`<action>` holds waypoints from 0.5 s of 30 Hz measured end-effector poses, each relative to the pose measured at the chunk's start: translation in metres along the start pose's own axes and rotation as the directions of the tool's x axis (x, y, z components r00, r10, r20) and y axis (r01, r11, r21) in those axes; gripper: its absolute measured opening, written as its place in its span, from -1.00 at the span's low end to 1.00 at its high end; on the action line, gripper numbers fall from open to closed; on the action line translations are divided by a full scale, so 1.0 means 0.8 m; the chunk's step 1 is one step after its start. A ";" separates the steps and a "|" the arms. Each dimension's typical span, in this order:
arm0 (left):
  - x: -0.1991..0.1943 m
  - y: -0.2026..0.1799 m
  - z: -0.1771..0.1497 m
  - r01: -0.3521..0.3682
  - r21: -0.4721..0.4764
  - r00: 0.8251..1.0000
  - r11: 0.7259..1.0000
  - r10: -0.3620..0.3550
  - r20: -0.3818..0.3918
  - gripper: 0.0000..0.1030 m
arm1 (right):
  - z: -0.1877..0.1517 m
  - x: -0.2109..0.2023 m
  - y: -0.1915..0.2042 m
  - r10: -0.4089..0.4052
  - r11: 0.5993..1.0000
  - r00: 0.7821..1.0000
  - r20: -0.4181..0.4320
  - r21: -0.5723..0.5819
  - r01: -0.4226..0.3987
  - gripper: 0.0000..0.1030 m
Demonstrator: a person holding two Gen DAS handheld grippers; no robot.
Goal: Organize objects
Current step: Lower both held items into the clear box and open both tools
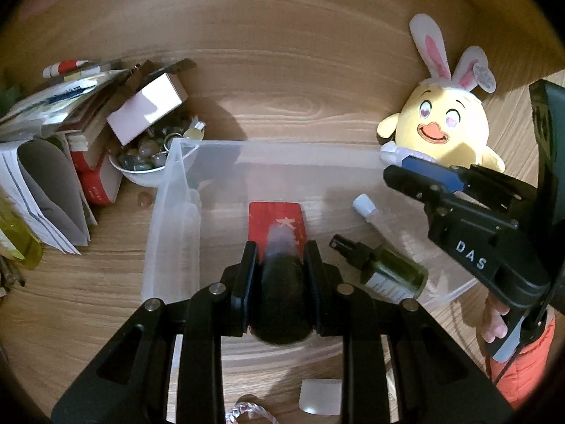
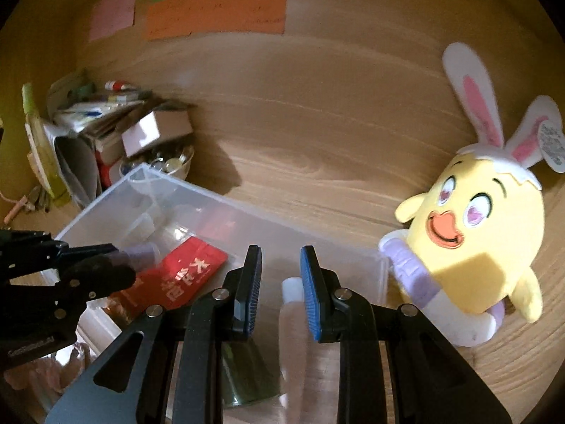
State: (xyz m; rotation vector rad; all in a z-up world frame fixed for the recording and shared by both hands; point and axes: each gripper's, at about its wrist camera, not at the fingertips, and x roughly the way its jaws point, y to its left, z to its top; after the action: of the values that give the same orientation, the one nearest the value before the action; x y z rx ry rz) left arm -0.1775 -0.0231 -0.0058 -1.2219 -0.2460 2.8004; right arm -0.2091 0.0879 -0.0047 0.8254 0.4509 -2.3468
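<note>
Bin (image 1: 166, 212), plush chick (image 1: 445, 130) beside, bottles possibly inside.

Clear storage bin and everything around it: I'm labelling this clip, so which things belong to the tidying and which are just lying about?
In play:
clear bin
red packet
green spray bottle
clear white-capped bottle
dark cylinder, clamped in left gripper
right gripper, open over the bin

Lying about:
chick plush
bowl of marbles
book pile

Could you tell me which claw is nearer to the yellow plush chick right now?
Right. The right claw hovers over the bin's corner beside the plush chick; the left claw is mid-bin, gripping a dark bottle.
</note>
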 end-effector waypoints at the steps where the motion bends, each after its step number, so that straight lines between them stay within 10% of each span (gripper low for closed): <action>1: 0.000 0.001 0.000 0.001 -0.002 1.000 1.000 -0.001 0.000 -0.52 | -0.001 0.002 0.001 0.006 1.000 1.000 -0.006 -0.002 -0.006 -0.60; 10: -0.012 0.003 0.001 0.017 -0.012 1.000 1.000 -0.017 0.013 -0.51 | -0.003 -0.001 0.003 0.062 0.998 0.997 -0.035 0.013 -0.062 -0.56; 15: -0.030 -0.003 0.000 0.010 0.006 0.999 1.000 -0.010 0.047 -0.09 | -0.003 -0.015 0.007 0.044 0.999 0.999 -0.012 0.001 -0.044 -0.09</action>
State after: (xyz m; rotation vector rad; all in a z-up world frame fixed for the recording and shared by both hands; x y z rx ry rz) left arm -0.1615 -0.0240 0.0120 -1.1509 -0.2466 2.8224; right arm -0.1969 0.0900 0.0005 0.8413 0.4321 -2.3027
